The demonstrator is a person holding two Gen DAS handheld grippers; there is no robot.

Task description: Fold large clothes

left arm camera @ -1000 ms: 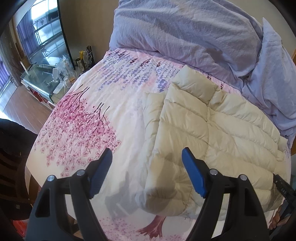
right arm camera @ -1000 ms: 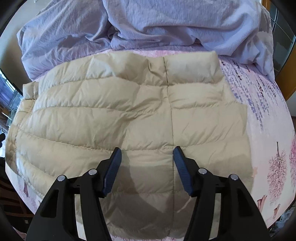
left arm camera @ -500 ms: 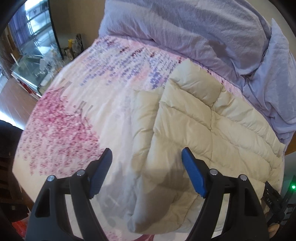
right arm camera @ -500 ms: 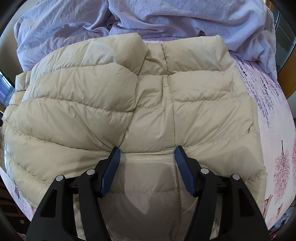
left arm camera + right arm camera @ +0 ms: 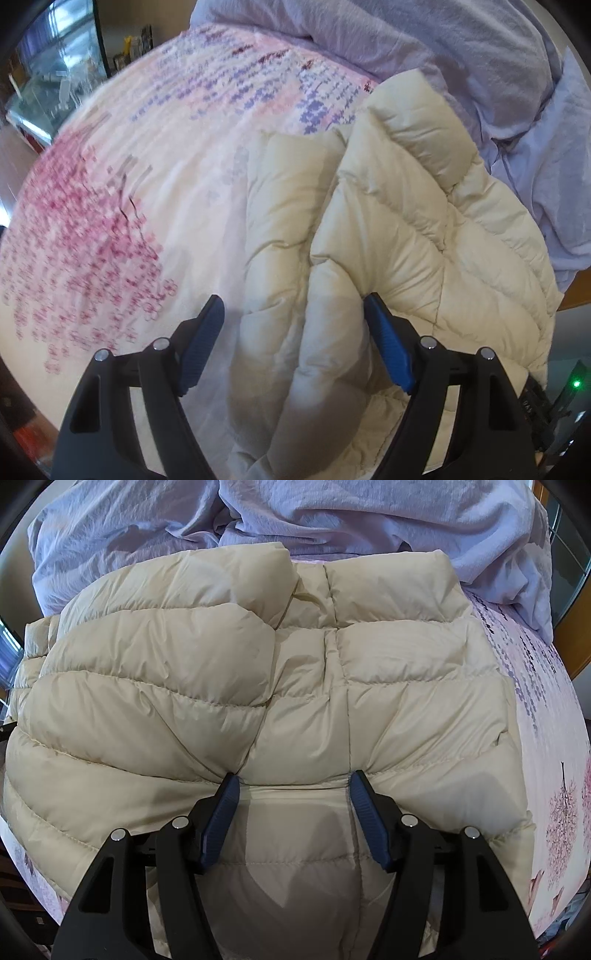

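A cream quilted down jacket [image 5: 207, 686] lies spread on the bed; it fills the right half of the left wrist view [image 5: 406, 236]. My left gripper [image 5: 293, 306] is open, low over the jacket's near left edge, with puffy fabric between its blue pads and the right pad [image 5: 388, 347] against it. My right gripper [image 5: 293, 781] is open and pressed down into the jacket's middle, its fingertips dug into a seam fold with fabric bunched between them.
A floral pink and purple bedsheet [image 5: 140, 192] covers the bed. A crumpled lilac duvet [image 5: 295, 517] lies heaped beyond the jacket. A glass cabinet with small items [image 5: 48, 85] stands off the bed's far left.
Both grippers have come lower and closer to the jacket. The right one now presses into the fabric, bunching it at the fingertips. The left one has moved onto the jacket's edge.
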